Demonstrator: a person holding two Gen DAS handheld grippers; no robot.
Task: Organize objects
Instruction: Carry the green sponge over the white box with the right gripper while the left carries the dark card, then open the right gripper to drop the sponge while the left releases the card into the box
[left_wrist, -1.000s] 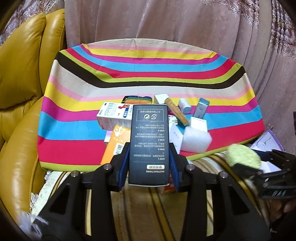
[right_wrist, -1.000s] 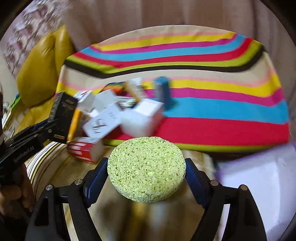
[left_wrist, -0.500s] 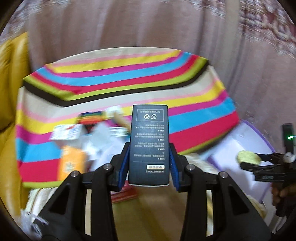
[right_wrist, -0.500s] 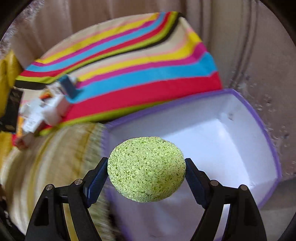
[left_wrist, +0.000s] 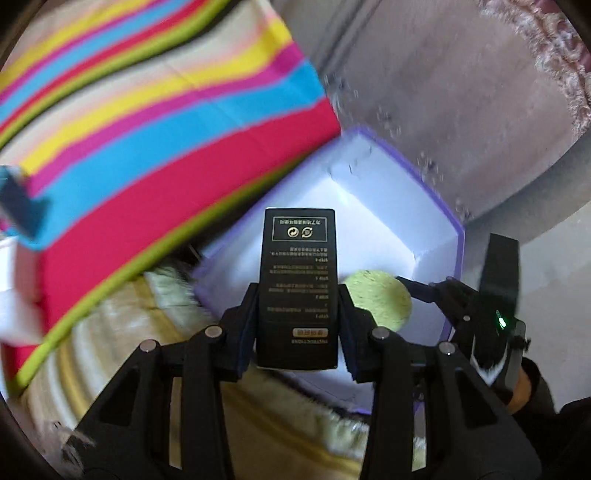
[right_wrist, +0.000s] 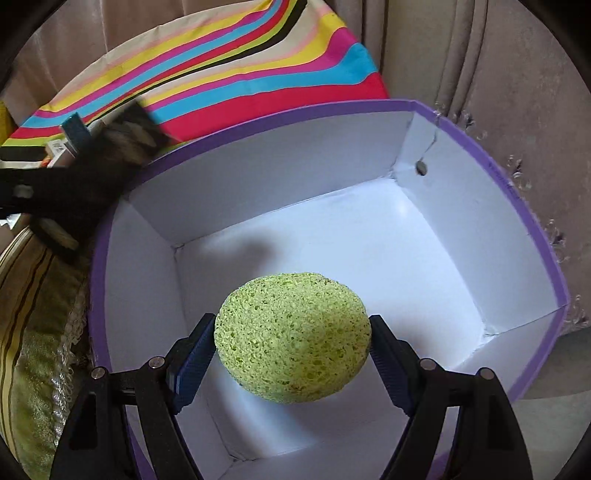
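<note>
Sponge (right_wrist: 292, 338) pinched by right gripper (right_wrist: 292, 354) over purple box (right_wrist: 524, 206) | left gripper (left_wrist: 297, 325) clamps black carton (left_wrist: 298, 291)

Your striped cloth-covered surface (right_wrist: 236, 74), small boxes (right_wrist: 70, 136) blurred at its near edge, your purple-rimmed white box (right_wrist: 491, 166) just beside its right corner, on carpet (left_wrist: 258, 424).

Round lime-green sponge (right_wrist: 292, 338) is seen as rough, porous foam. Purple-rimmed white cardboard box (right_wrist: 480, 236) is seen as smooth, matt inside. Tall black printed carton (left_wrist: 297, 288): smooth paperboard w/ slight sheen. Striped multicolour cloth (left_wrist: 147, 110): matt fabric.
</note>
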